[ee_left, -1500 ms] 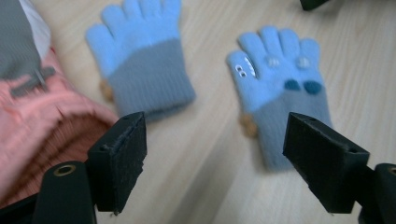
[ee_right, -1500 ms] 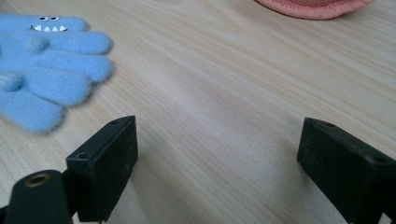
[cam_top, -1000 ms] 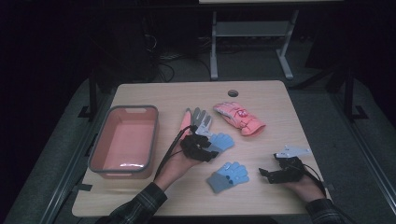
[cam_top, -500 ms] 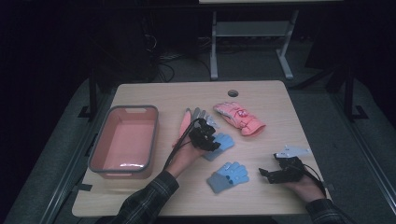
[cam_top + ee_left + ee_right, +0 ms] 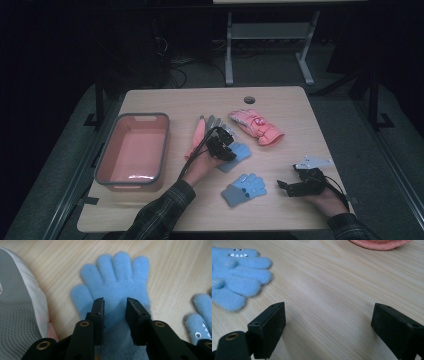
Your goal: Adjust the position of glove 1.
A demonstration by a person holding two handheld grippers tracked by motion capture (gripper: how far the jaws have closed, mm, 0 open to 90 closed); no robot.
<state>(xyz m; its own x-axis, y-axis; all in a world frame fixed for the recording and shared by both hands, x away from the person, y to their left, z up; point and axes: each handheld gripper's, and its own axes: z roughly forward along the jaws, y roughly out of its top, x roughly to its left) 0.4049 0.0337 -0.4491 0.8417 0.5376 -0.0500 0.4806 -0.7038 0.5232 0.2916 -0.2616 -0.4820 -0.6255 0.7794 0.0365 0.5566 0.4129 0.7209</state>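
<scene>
A: Bin (image 5: pixel 162 145) sits left of the plain blue glove (image 5: pixel 239 152), well apart from it, on the table (image 5: pixel 280 100).

B: And just left of that glove?

A: Grey and pink glove (image 5: pixel 202 131), lying flat between bin and blue glove. In the left gripper view its grey edge (image 5: pixel 17 302) is just beside the blue glove's thumb.

B: Left gripper?

A: Left gripper (image 5: pixel 115 308) is over the blue glove (image 5: pixel 115 287), jaws a narrow gap apart, one each side of the palm near the cuff. Fabric sits between them; can't tell if they're pinching it. Glove lies flat, fingers pointing away from the jaws.

B: Right of it?

A: Pink ski glove (image 5: pixel 256 126) behind and right of the blue one. Second blue glove (image 5: pixel 245 188), with a toothy face, in front and right.

B: Right gripper?

A: Right gripper (image 5: pixel 328 315), right of the face glove, jaws wide apart over bare wood, holding nothing.
</scene>
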